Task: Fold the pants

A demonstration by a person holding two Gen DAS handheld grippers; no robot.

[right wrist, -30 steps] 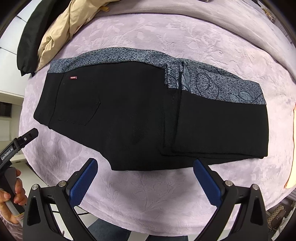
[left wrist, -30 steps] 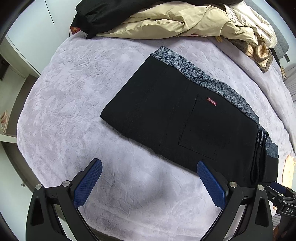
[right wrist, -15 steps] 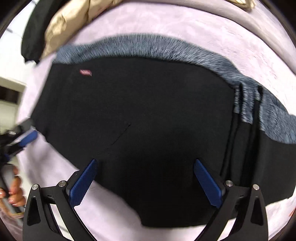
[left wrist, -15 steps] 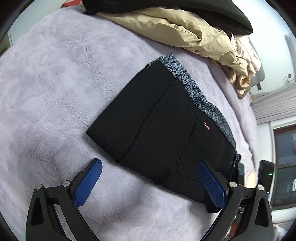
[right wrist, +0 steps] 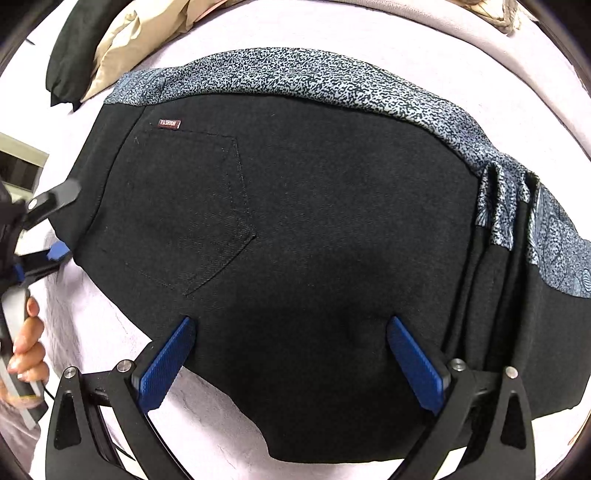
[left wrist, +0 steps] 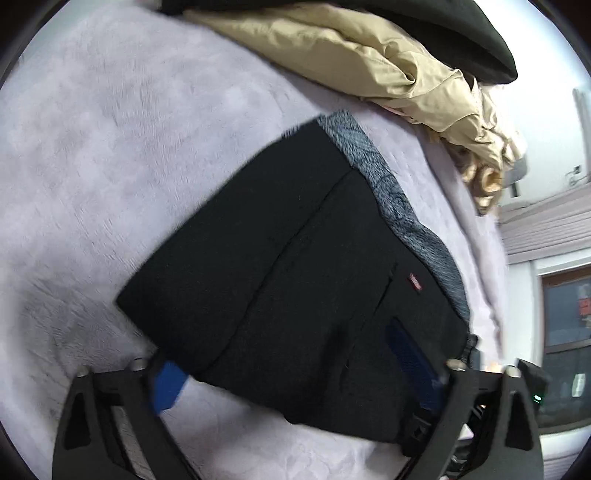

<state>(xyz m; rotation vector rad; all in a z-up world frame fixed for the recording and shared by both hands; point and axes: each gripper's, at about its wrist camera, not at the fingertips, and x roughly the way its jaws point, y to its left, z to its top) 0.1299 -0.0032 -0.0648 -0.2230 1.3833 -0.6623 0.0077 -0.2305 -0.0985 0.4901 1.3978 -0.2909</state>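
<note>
One pair of black pants lies folded on the bed, its speckled grey waistband along the far edge, one back pocket showing and one small red label above it. Two grippers work over it. At the pants' left end, the left gripper has just been closing its jaws; the corner of the cloth sits between the blue pads, though I cannot tell from the blur whether they press on it. A hand grips that tool's handle at the left of the right wrist view. The right gripper stands with jaws wide apart, both pads low over the near edge of the pants, clamped on nothing. The bed wears a pale lilac plush cover with an embossed pattern. Beyond the pants, two more garments are heaped: one beige jacket and one black garment on top. At the right, a white wall and one dark window.
</note>
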